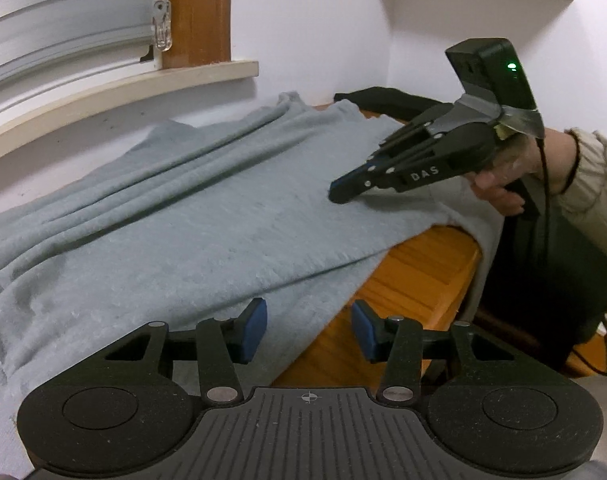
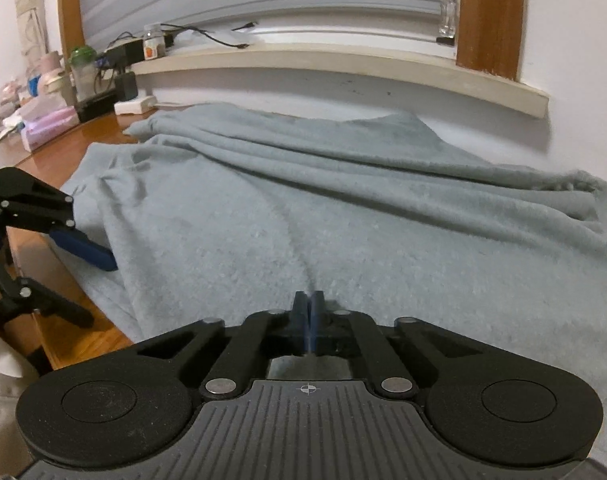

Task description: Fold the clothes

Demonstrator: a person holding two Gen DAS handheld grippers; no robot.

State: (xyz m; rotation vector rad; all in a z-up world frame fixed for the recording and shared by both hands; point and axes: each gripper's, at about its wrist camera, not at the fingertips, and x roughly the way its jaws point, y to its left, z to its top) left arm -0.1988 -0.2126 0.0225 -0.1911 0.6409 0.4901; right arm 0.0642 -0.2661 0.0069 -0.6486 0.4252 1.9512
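- One grey garment (image 1: 191,216), spread over the wooden table (image 1: 423,268); long creases run along its far side near the wall, below the window sill (image 1: 119,92).
- Garment edge hangs off the table's near edge in the left wrist view; bare wood shows beside it.
- One dark cloth item (image 1: 387,98) at the far end of the table, past the grey garment. Can't tell what it is.
- Two grippers, one per hand.
- Left gripper (image 1: 309,330): jaws spread about halfway, blue pads (image 1: 255,326) apart. Garment edge lies in the gap between them; the pads don't visibly press on it. Right wrist view shows it at the garment's left edge, with one blue pad (image 2: 85,246) against the fabric.
- Right gripper (image 2: 308,312): jaws pressed together, pads meeting. Tips sit down on the garment, and a crease runs up from them. Can't tell if a pinch of fabric is caught between the pads.
- Left wrist view shows the right gripper from the side, tip on the cloth near the table's right end, with one hand (image 1: 507,180) on its handle, a beige sleeve (image 1: 595,184) behind.
- Far left of the table in the right wrist view: clutter of bottles, boxes and cables (image 2: 103,68); count unclear.
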